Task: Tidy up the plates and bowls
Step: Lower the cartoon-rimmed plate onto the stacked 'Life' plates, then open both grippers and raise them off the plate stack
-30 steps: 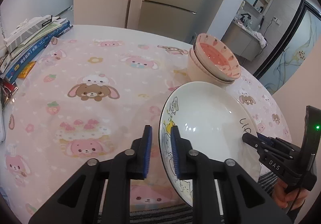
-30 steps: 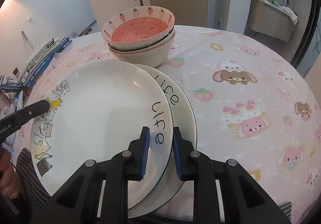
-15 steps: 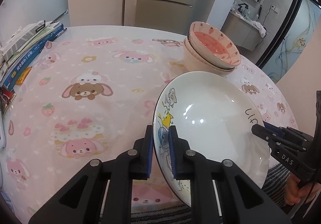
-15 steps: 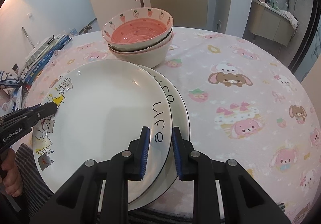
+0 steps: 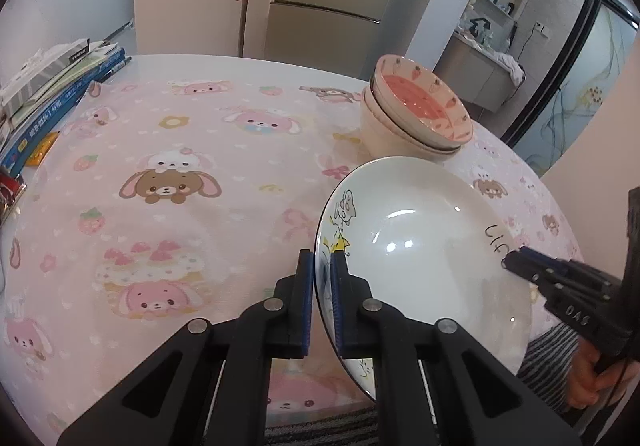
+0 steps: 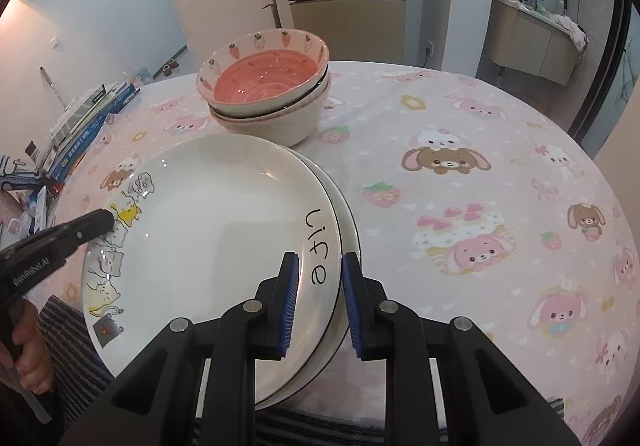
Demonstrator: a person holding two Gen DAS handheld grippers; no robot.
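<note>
A: The round table wears a pink bunny tablecloth; where does the white cartoon plate sit?

B: Tilted over a second plate, just before the stacked strawberry bowls.

A: And the tools?

B: The left gripper is clenched on its cat-printed rim; the right gripper straddles the "life" edge, jaws apart.

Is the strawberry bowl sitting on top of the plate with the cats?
No, the strawberry bowl is nested in another bowl on the tablecloth, behind the cat plate.
</note>
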